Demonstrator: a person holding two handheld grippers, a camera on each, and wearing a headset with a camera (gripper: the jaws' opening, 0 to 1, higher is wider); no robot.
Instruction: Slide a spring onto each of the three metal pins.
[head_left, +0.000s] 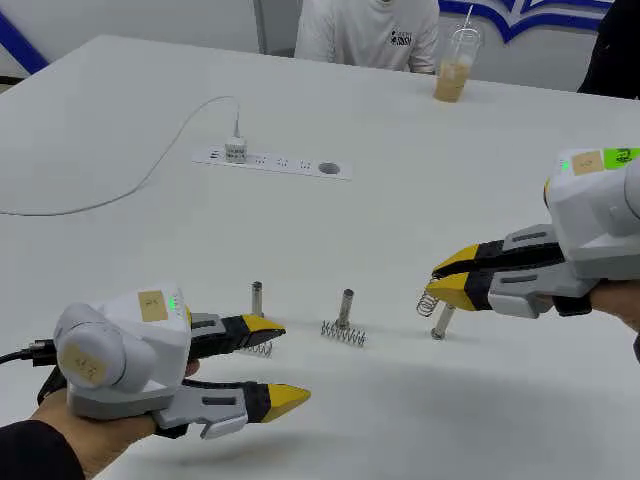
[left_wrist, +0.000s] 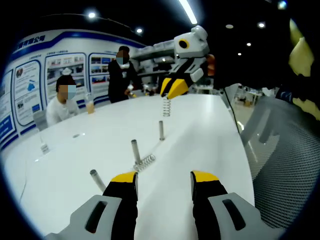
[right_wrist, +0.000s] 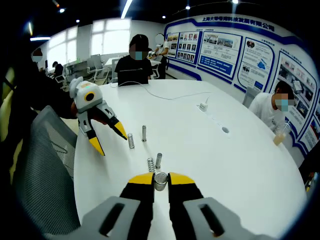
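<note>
While under ceiling lights (left_wrist: 91, 15), white table (head_left: 480, 200), pins (head_left: 346, 305)

Table: large, white, rounded edge (head_left: 120, 110); white power strip (head_left: 272, 161) flat on top, thin white cable (head_left: 237, 120) running from it toward the left edge.
Walls: white, hung with blue-bordered display boards (right_wrist: 235, 52) of text and pictures.
Windows: bright panes (right_wrist: 111, 34) at the far end.
Light: long ceiling strip (left_wrist: 189, 11), round spotlights (left_wrist: 91, 15), dark ceiling.
Chairs: grey mesh backrest (left_wrist: 280, 145) close beside the table edge.
Far end: desks and office chairs (right_wrist: 95, 64) below the windows.
</note>
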